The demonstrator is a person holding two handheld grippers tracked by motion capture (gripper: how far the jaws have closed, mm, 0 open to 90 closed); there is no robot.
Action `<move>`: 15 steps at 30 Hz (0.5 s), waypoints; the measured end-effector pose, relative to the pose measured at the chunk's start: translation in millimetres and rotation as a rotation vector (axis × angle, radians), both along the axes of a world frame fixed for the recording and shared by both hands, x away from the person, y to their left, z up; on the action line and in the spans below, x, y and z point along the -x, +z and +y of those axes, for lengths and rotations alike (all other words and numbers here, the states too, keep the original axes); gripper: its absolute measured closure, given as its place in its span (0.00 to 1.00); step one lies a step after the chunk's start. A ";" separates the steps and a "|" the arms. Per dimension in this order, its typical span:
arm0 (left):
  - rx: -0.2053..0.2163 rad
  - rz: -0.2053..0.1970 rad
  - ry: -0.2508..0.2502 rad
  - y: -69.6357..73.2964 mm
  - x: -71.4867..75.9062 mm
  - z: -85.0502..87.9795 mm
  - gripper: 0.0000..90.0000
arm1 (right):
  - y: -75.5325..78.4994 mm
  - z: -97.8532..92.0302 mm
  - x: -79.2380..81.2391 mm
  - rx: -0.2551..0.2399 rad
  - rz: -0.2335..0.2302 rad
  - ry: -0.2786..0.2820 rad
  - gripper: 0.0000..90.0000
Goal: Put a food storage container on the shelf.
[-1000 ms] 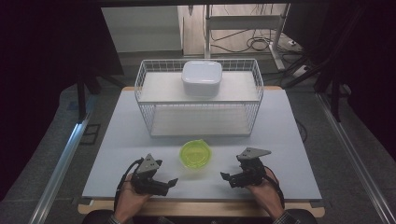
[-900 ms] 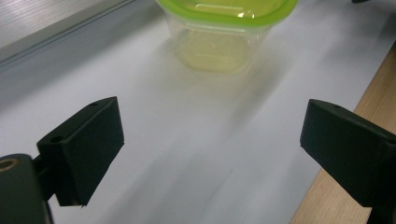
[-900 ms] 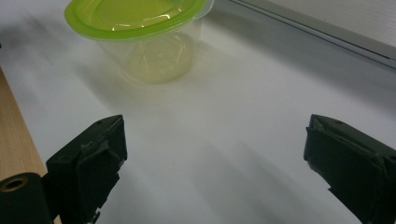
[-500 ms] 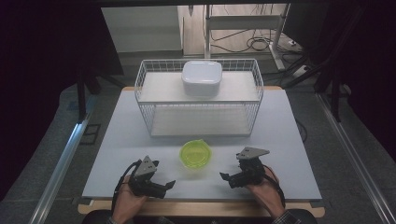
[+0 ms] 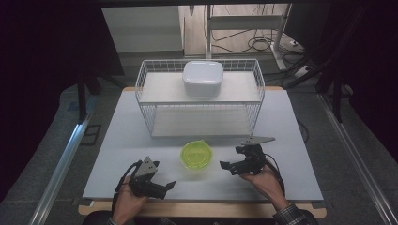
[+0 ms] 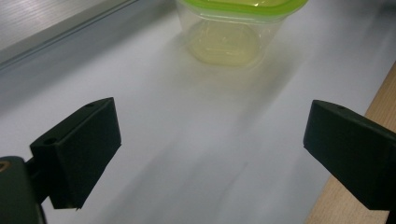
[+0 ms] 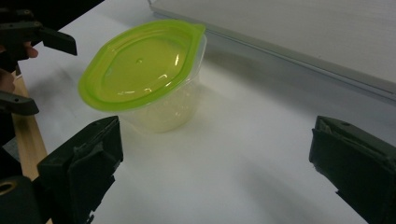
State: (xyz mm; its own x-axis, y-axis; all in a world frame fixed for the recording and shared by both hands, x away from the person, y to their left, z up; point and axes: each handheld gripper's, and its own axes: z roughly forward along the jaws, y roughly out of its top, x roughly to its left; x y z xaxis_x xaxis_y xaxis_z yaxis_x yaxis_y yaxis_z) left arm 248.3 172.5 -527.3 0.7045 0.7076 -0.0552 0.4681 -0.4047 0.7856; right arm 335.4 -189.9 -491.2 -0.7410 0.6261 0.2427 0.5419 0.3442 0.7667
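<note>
Both tongs stood wide open, gripping nothing: left tongs (image 5: 162, 186) and right tongs (image 5: 231, 166) low over the white worktop (image 5: 117, 145). Between them, slightly farther off, sat the green-lidded clear container (image 5: 196, 154). Beyond it stood a wire rack (image 5: 145, 101) bearing a white lidded box (image 5: 202, 78).

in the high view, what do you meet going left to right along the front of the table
left gripper → green-lidded container → right gripper
</note>
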 end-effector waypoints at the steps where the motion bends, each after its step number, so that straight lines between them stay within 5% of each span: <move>1: 0.000 0.000 0.000 -0.2 -0.2 0.0 0.04 | 1.2 1.0 -1.1 0.003 0.011 -0.005 0.05; 4: -0.002 -0.003 -0.001 0.0 -0.2 0.0 0.04 | 6.0 4.2 -5.9 0.022 0.040 -0.004 0.13; 15: -0.030 -0.016 -0.012 -0.1 1.0 -2.4 0.04 | 14.0 26.6 -32.9 -0.042 0.130 0.060 0.35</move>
